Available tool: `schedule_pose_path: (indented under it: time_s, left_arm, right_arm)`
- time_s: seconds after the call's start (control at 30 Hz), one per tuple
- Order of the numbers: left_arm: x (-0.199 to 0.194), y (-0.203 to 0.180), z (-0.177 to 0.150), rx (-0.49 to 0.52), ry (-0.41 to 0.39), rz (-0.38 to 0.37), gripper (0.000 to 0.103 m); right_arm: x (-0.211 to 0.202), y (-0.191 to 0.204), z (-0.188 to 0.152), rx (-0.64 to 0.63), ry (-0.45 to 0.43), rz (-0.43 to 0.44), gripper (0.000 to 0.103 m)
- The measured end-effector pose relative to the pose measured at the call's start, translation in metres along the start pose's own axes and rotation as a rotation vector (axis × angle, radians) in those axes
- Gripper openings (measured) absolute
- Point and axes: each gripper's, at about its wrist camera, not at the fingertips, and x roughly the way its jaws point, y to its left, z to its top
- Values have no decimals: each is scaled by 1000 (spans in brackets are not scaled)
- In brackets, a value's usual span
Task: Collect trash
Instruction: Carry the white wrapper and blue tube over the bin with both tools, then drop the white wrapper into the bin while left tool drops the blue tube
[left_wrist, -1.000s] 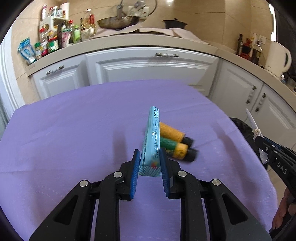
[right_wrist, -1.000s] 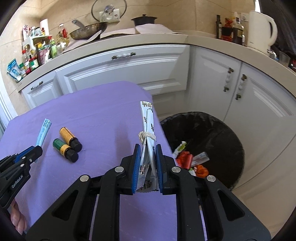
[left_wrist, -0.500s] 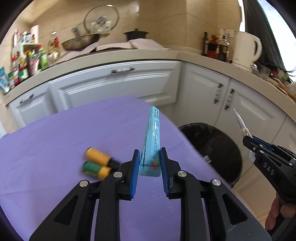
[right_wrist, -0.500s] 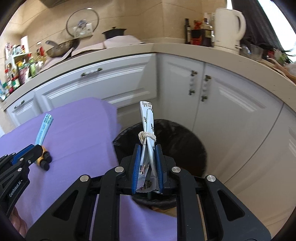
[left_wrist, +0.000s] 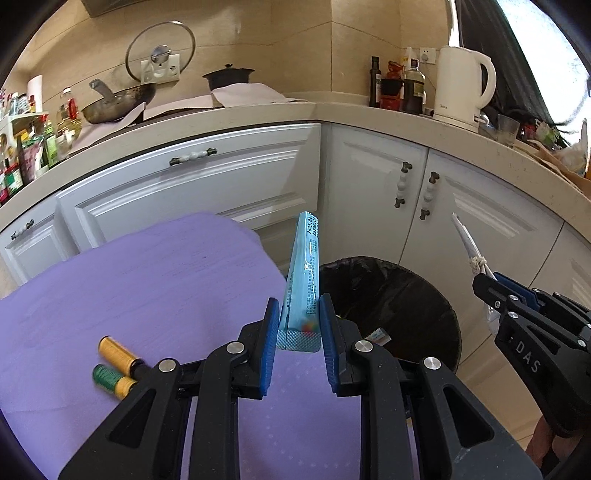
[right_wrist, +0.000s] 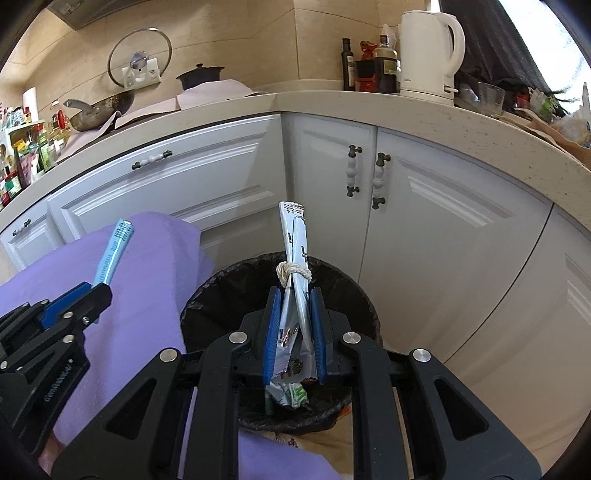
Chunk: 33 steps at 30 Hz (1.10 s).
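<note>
Two grippers: I am clamping the blue wrapper (left_wrist: 303, 280) in the left gripper (left_wrist: 298, 332) and the string-tied packet (right_wrist: 294, 295) in the right gripper (right_wrist: 293, 328), positioning both for release above the black-lined bin (right_wrist: 207, 295).

Each hand-held gripper, left (left_wrist: 297, 334) and right (right_wrist: 294, 332), is a matte black plastic frame with triangular cut-outs, silver round-head screws at the pivots, and blue ribbed pads (left_wrist: 269, 345) lining both fingers. White lettering marks the side walls.

Table (left_wrist: 155, 280): left of bin (left_wrist: 402, 295).
Two bottles (left_wrist: 114, 369): on table.
Cabinets (left_wrist: 229, 184): behind both.
Kettle (left_wrist: 461, 85): on counter (left_wrist: 332, 109).
</note>
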Motion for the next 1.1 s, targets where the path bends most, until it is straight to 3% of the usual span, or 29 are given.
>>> schedule_pose_path:
  time_s: [0.53, 0.67, 0.9, 1.1]
  left_arm:
    - [39, -21, 5, 27, 34, 13, 24]
    - [50, -26, 5, 38, 54, 18, 25]
    - [55, -24, 3, 23, 72, 21, 47]
    - [50, -20, 4, 17, 62, 25, 54]
  right_arm:
    - [36, -15, 0, 36, 29, -5, 17]
    - [47, -18, -1, 49, 40, -3, 28]
    - [47, -20, -4, 56, 48, -11, 28]
    - [44, -16, -6, 52, 51, -9, 29]
